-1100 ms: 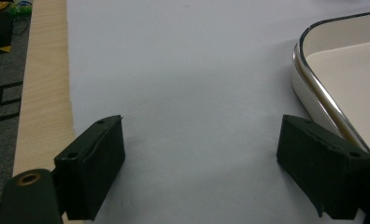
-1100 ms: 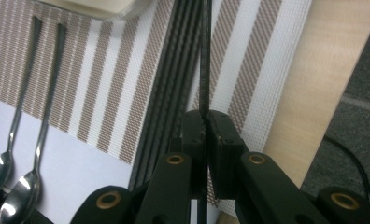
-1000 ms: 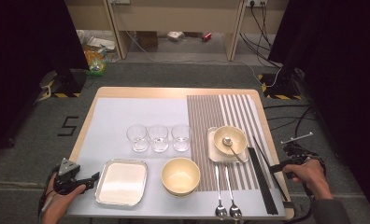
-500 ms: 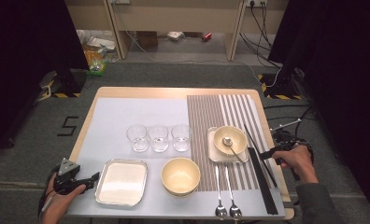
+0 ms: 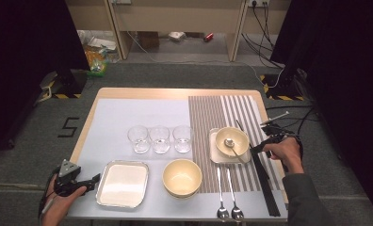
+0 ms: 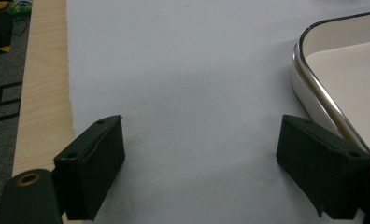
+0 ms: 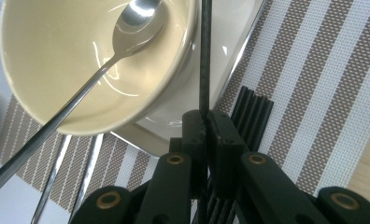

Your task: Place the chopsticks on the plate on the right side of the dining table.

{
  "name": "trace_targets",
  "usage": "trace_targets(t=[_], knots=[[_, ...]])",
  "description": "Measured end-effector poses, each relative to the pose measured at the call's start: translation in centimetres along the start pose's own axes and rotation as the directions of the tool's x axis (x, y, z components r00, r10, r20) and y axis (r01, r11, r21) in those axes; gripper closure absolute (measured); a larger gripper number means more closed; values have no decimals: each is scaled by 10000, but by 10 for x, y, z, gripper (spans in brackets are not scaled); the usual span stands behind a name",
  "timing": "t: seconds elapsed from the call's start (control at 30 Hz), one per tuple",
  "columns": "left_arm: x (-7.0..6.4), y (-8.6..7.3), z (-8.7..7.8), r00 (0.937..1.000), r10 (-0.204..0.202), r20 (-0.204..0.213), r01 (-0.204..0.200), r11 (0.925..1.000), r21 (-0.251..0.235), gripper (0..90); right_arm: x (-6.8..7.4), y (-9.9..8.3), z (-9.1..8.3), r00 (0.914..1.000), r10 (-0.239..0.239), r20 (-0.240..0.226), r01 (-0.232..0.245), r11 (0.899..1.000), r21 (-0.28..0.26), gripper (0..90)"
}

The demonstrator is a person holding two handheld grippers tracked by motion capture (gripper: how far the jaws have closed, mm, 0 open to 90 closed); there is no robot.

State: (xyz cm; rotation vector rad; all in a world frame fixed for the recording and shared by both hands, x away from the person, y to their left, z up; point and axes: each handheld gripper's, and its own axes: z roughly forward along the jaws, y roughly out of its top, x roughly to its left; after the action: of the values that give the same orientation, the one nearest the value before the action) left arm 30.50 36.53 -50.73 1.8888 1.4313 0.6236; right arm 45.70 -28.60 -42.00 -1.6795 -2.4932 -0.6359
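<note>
A black chopstick (image 7: 204, 56) crosses a cream bowl (image 7: 80, 60) holding a silver spoon (image 7: 103, 51). The placemat (image 7: 314, 93) is striped brown and white. The table cover (image 6: 183, 93) is pale grey-blue beside the light wood edge (image 6: 43, 93).

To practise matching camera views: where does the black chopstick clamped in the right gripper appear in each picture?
High view: the chopstick slants up-left from the right gripper, right of centre.
Right gripper view: the chopstick rises from the shut jaws at centre to the top edge.
Left gripper view: faces the tray rim and bare mat.
Shared landmark: the cream bowl holding a spoon, beside the chopstick.
</note>
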Motion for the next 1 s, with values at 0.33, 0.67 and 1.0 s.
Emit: trace_targets(t=[0.33, 0.67, 1.0], knots=[[0, 0, 0, 10000, -11, 34, 11, 10000, 26, 144, 2, 10, 13, 9999, 70, 115, -72, 9998, 174, 862], [0, 0, -1, 10000, -8, 79, 7, 9999, 105, 144, -1, 12, 20, 9997, -175, 189, 171, 9997, 183, 860], [0, 0, 0, 10000, -17, 16, 17, 10000, -5, 144, 1, 15, 22, 9997, -116, 235, 112, 9998, 167, 856]])
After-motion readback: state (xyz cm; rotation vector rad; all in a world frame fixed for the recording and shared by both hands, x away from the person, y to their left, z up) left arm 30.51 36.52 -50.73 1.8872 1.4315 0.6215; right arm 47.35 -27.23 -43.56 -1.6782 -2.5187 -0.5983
